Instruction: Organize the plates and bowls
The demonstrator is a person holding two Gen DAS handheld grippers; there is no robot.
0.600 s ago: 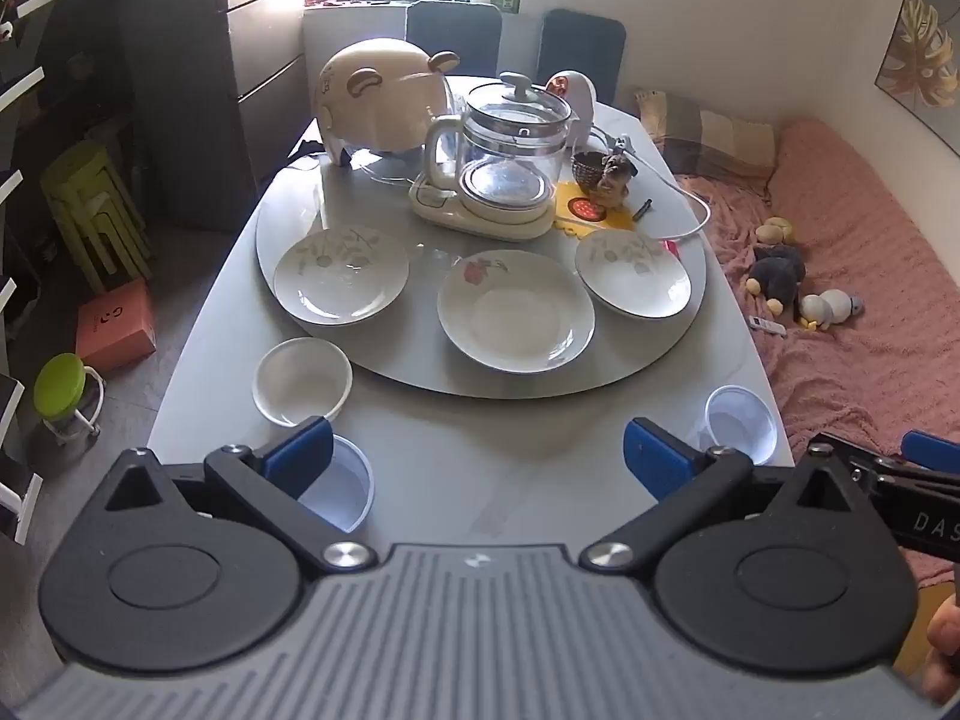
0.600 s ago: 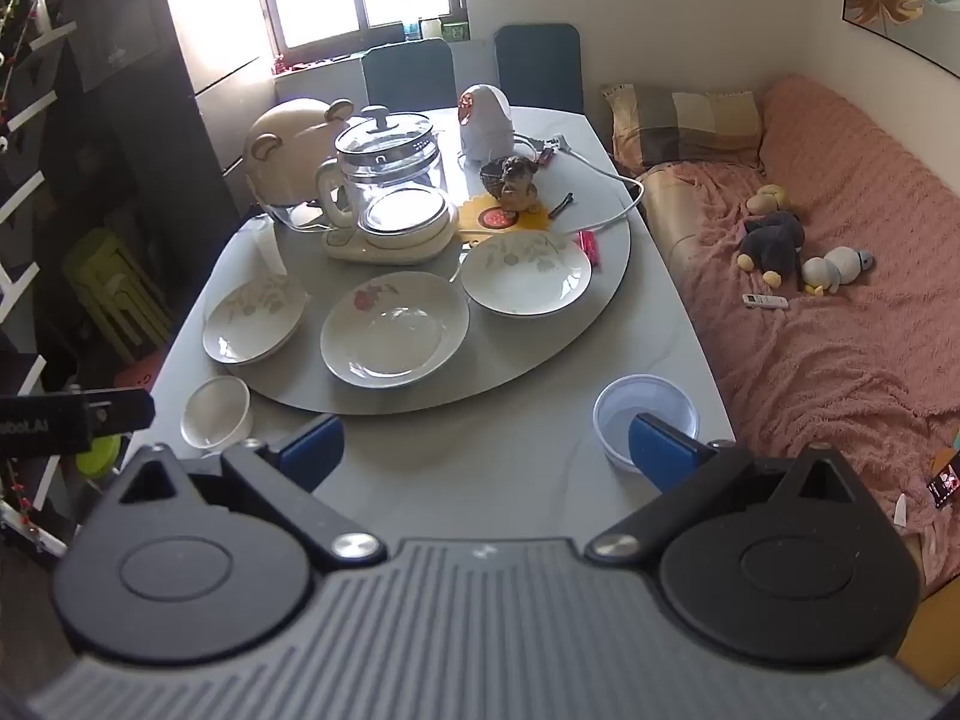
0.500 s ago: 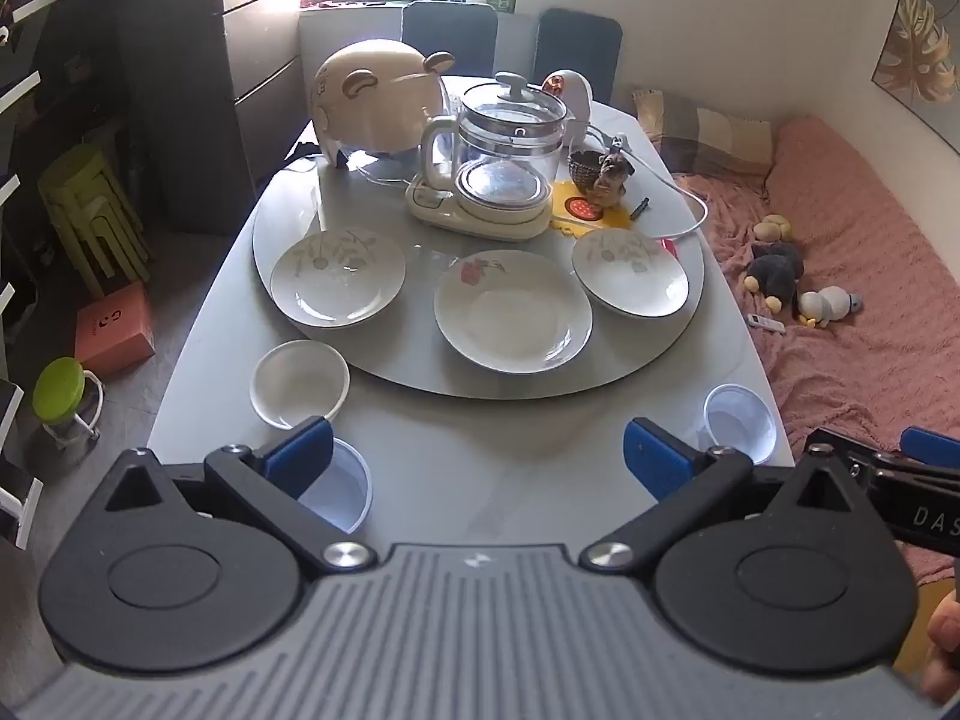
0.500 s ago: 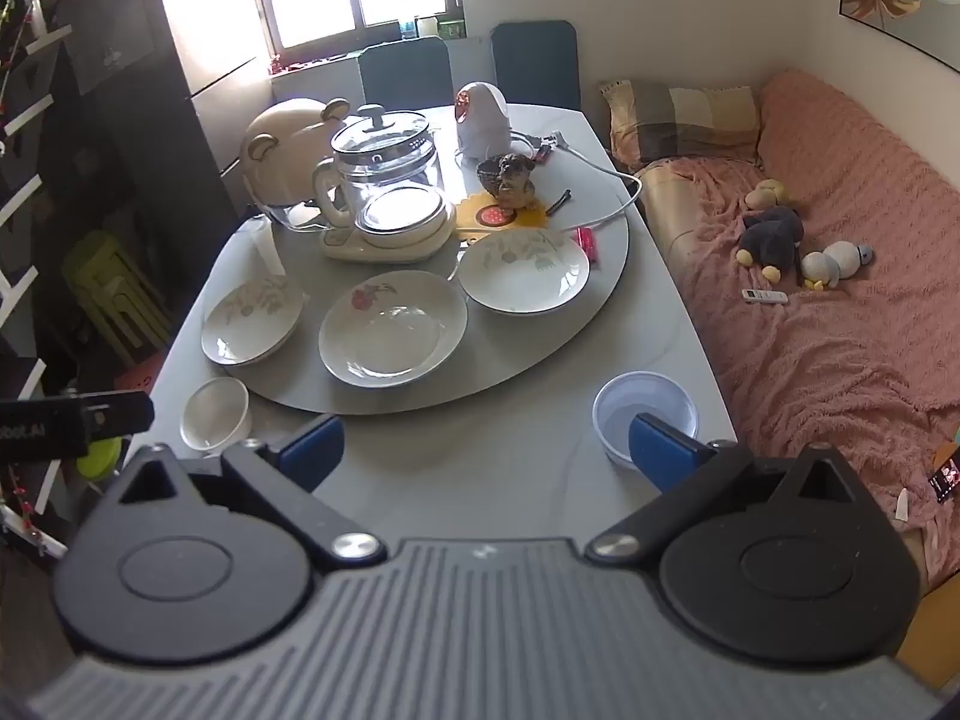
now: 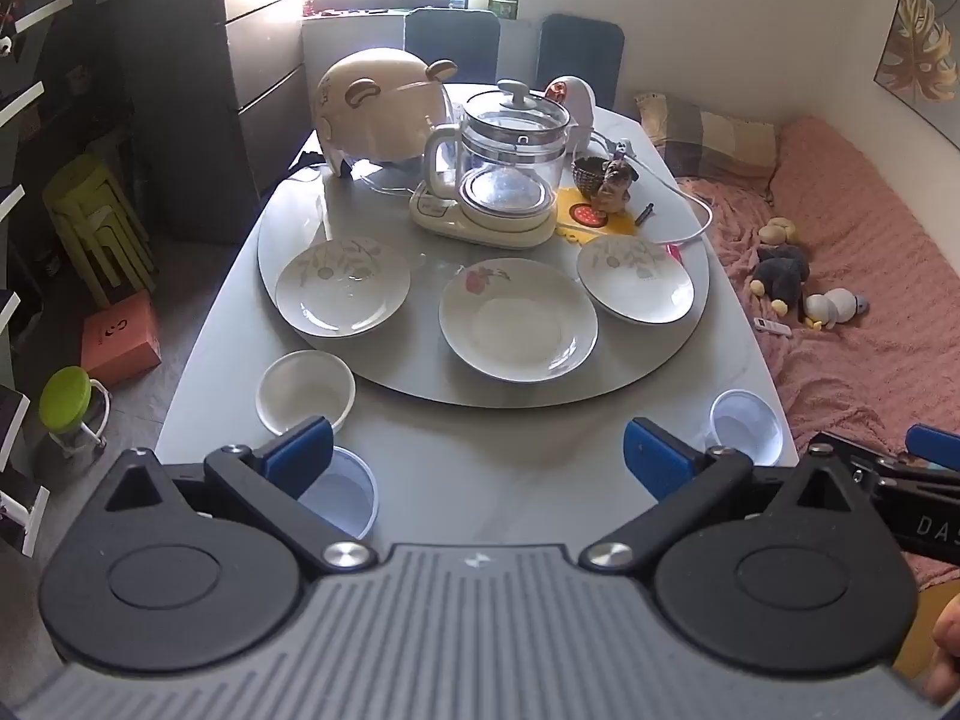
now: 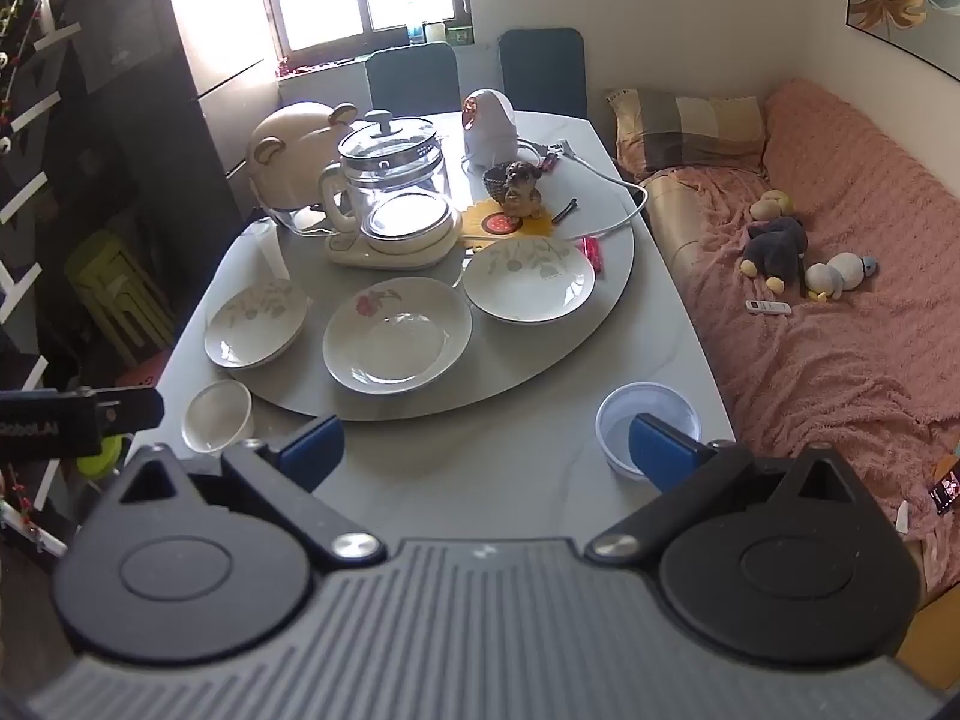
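Above the grey tabletop (image 5: pixel 510 468): both hand-held grippers spread wide, empty; translucent plastic bowl (image 6: pixel 648 423) just ahead-right of the right hand-held gripper (image 6: pixel 486 450), apparently nearer than the left hand-held gripper (image 5: pixel 477 450).

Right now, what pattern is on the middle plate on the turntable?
The middle plate is white with a pink flower near its far-left rim, clearest in the left wrist view.

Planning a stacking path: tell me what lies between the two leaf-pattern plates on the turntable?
The pink-flower plate sits between the left leaf plate and right leaf plate, clearest in the left wrist view.
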